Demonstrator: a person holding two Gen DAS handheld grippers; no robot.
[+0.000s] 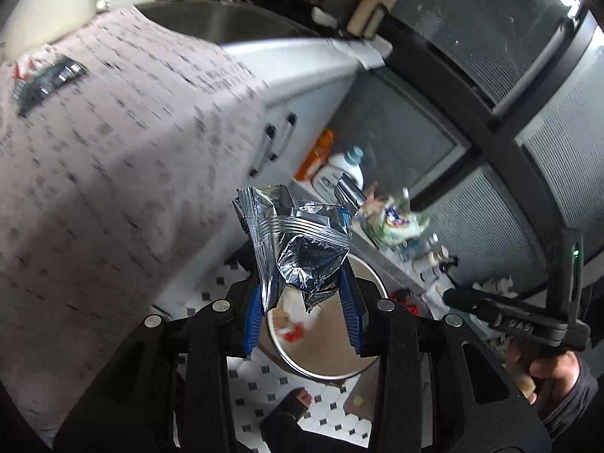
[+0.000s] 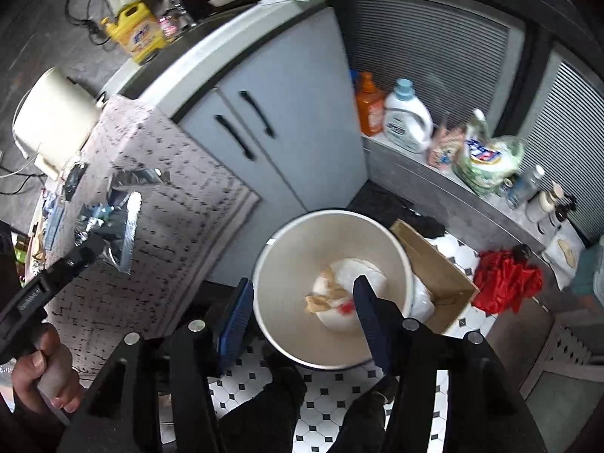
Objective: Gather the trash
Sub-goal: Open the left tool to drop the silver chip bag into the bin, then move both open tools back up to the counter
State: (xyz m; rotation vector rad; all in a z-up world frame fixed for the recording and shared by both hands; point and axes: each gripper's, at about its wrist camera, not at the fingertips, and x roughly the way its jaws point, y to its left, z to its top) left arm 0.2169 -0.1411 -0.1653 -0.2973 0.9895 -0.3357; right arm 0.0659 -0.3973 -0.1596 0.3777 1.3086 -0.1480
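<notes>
1. Clamping a crumpled silver foil wrapper (image 1: 298, 241) between its blue pads, the left gripper (image 1: 304, 317) points steeply down; the wrapper sticks up beyond the fingertips, above the round bin (image 1: 372, 366) on the tiled floor (image 1: 332, 411).
2. Standing apart with nothing between them, the right gripper (image 2: 302, 317) jaws frame the bin (image 2: 287, 264) from above; no wrapper is gripped here.
3. Lying at the bottom of the bin are white paper, a tan scrap and a red bit (image 2: 345, 306); a cardboard box (image 2: 434, 275) touches the bin's right side.
4. Draped over the counter beside the bin is a patterned cloth (image 2: 181, 207); a dark flat wrapper (image 1: 49, 81) lies on it, well apart from the bin.
</notes>
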